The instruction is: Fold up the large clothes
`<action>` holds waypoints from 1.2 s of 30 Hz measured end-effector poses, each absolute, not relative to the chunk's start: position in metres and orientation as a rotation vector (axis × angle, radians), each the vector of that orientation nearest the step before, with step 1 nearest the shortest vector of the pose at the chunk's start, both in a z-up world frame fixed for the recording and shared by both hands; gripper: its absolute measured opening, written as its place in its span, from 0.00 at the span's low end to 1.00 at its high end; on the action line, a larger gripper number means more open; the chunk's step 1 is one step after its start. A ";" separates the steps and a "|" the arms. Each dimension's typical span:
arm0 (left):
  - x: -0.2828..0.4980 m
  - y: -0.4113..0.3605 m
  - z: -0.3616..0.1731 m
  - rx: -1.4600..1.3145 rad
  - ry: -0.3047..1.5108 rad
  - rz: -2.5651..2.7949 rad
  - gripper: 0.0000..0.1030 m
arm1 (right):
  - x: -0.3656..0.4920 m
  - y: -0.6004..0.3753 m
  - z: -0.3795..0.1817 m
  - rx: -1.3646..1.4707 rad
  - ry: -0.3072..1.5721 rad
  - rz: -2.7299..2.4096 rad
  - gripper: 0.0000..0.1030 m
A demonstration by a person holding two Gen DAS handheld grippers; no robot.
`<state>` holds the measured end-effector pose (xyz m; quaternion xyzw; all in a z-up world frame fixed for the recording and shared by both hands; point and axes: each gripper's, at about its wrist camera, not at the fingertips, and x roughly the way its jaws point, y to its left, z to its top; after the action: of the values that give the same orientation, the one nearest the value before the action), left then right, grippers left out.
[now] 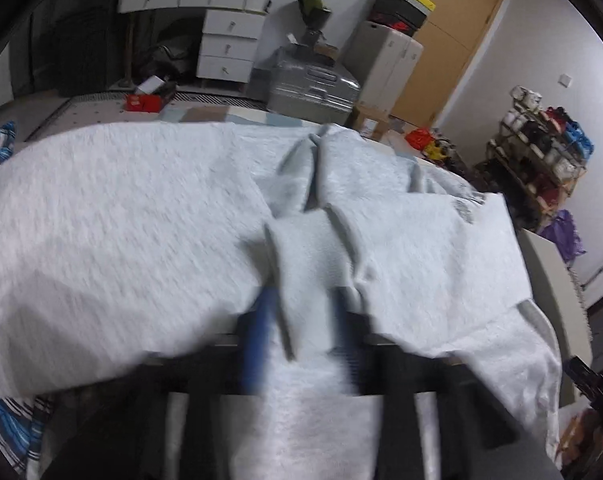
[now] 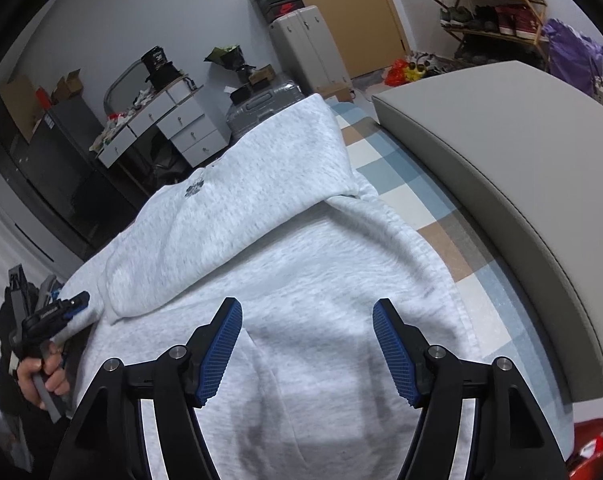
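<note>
Hoodie (image 2: 285, 248) lies spread across the bed (image 2: 401, 184), long axis running away from both hands. Right hand-held gripper (image 2: 307, 344) hovers spread over its near hem; left hand-held gripper (image 1: 305, 320), blurred, straddles a fabric fold at the near bed edge, apparently unclamped.

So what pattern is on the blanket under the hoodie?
Checks of blue, white, tan and grey on the blanket, clearest in the right wrist view.

Pretty cluttered bedroom: white walls (image 2: 149, 12), a tan wooden door (image 1: 457, 36), a white desk with drawers (image 1: 225, 36), a silver suitcase (image 1: 313, 84), stacked shoeboxes (image 1: 401, 8) and a packed shoe rack (image 1: 541, 152). Checked bedsheet (image 2: 401, 184), grey padded headboard (image 2: 501, 184).
</note>
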<state>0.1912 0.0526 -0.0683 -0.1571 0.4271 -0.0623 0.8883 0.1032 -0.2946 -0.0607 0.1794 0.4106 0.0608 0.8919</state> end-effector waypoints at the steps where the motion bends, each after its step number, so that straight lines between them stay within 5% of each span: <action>1: 0.190 0.051 -0.072 -0.328 0.880 -0.155 0.77 | 0.104 -0.296 -0.062 0.377 0.854 0.123 0.66; 11: 0.218 0.036 -0.087 -0.265 0.973 -0.176 0.76 | 0.099 -0.293 -0.064 0.379 0.862 0.138 0.66; 14: 0.219 0.031 -0.089 -0.248 0.964 -0.152 0.40 | 0.099 -0.295 -0.065 0.387 0.867 0.127 0.66; 15: 0.218 0.030 -0.087 -0.258 0.952 -0.180 0.17 | 0.099 -0.296 -0.066 0.387 0.867 0.124 0.66; 18: 0.197 0.030 -0.063 -0.245 0.865 -0.191 0.09 | 0.099 -0.294 -0.064 0.387 0.862 0.130 0.66; 22: 0.164 0.029 -0.025 -0.225 0.755 -0.225 0.09 | 0.102 -0.293 -0.062 0.368 0.861 0.133 0.66; 26: 0.183 0.023 -0.066 -0.109 0.931 -0.131 0.13 | 0.112 -0.295 -0.065 0.384 0.868 0.140 0.66; 29: 0.177 0.030 -0.072 -0.143 0.960 -0.110 0.26 | 0.117 -0.288 -0.056 0.342 0.861 0.150 0.66; 31: 0.163 0.035 -0.054 -0.138 0.876 -0.087 0.52 | 0.119 -0.283 -0.045 0.293 0.836 0.155 0.66; 33: 0.149 0.037 -0.034 -0.120 0.778 -0.062 0.63 | 0.125 -0.279 -0.037 0.269 0.814 0.161 0.66; 36: 0.138 0.029 -0.016 -0.058 0.706 -0.075 0.68 | 0.144 -0.266 -0.023 0.213 0.776 0.187 0.66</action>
<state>0.1379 0.0294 -0.0158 -0.0286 0.3454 -0.0366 0.9373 0.1437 -0.2663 -0.0227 0.1033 0.3770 0.0909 0.9159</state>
